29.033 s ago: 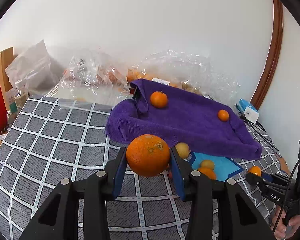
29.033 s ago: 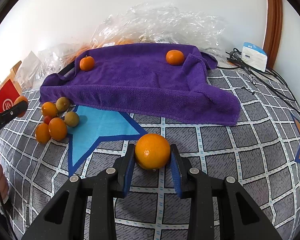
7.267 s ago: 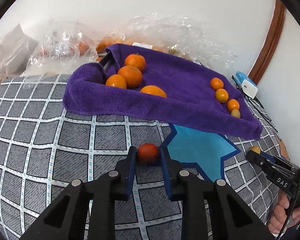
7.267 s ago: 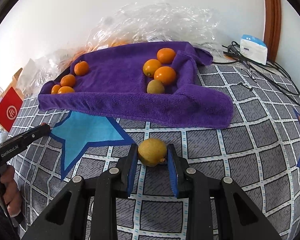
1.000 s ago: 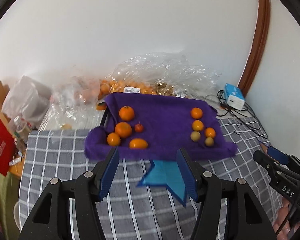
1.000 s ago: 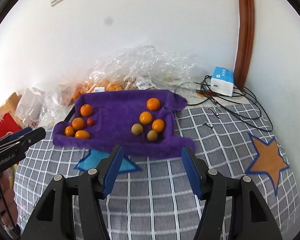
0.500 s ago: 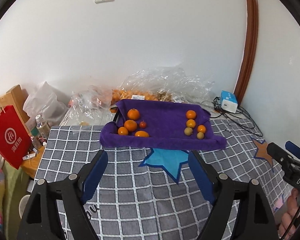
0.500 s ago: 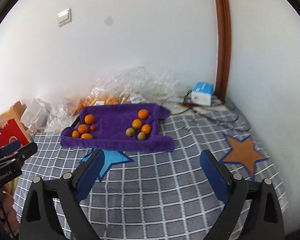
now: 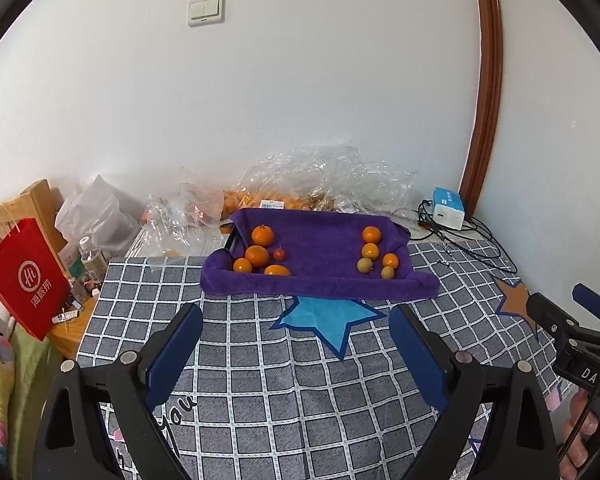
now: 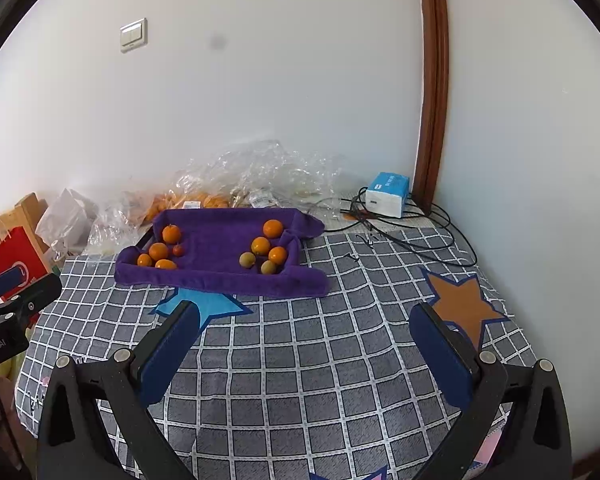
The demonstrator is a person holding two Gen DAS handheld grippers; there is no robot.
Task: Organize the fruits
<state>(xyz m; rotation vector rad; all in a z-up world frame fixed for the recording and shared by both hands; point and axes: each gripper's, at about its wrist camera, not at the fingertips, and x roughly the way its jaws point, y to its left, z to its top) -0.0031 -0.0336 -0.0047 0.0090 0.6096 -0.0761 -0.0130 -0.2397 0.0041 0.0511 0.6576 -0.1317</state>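
A purple towel-lined tray (image 9: 320, 246) sits at the far side of the checked bed cover; it also shows in the right wrist view (image 10: 220, 240). On its left lie several oranges (image 9: 257, 255) and a small red fruit (image 9: 279, 254). On its right lie several small orange and yellow-green fruits (image 9: 370, 251) (image 10: 261, 246). My left gripper (image 9: 296, 334) is open and empty, held high and well back from the tray. My right gripper (image 10: 304, 330) is open and empty, also well back. Each gripper shows at the edge of the other's view.
Crumpled clear plastic bags (image 9: 324, 180) with more fruit lie behind the tray by the wall. A blue-white box (image 10: 388, 194) and black cables (image 10: 420, 236) lie at the back right. A red paper bag (image 9: 24, 276) and bottles stand at the left.
Both grippers have pulled further back and up from the tray, so the tray looks smaller. Both jaws have opened wider. The fruits have not moved.
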